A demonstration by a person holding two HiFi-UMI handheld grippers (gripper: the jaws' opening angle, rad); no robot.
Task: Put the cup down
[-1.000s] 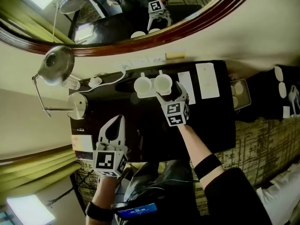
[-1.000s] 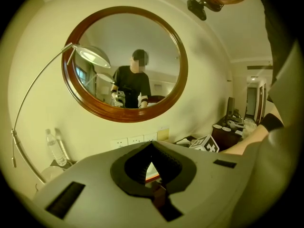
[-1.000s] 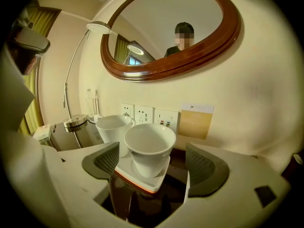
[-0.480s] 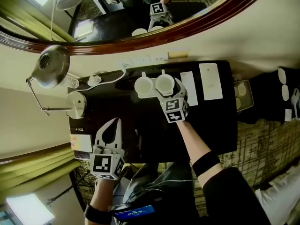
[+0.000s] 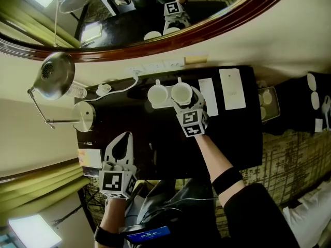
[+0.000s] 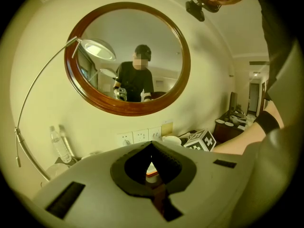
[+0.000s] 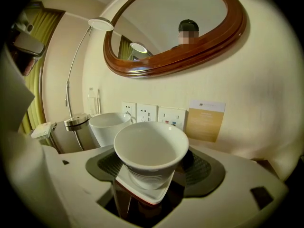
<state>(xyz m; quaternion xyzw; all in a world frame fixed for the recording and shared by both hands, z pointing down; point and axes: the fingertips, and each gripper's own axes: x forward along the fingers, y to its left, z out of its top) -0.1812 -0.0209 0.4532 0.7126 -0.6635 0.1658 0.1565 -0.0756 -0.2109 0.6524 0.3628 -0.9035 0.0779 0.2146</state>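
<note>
Two white cups stand side by side near the wall on the dark table (image 5: 155, 133). The right cup (image 5: 181, 93) (image 7: 151, 148) sits on a white square coaster (image 7: 142, 188), between the jaws of my right gripper (image 5: 186, 102) (image 7: 152, 175). Those jaws have just been closing, and the mesh pads (image 7: 110, 164) flank the cup's sides without visibly pressing on it. The left cup (image 5: 157, 94) (image 7: 107, 125) stands free beside it. My left gripper (image 5: 124, 142) (image 6: 151, 147) hangs over the table's front left, shut and empty.
A lamp with a round metal base (image 5: 85, 117) and a long curved stem stands at the table's left, a water bottle (image 5: 77, 92) behind it. White cards (image 5: 231, 89) lie at the right. Wall sockets (image 7: 147, 113) and a leaflet (image 7: 205, 120) are just behind the cups.
My right gripper has edged forward round the right cup, which has not moved. The left gripper has kept still.
</note>
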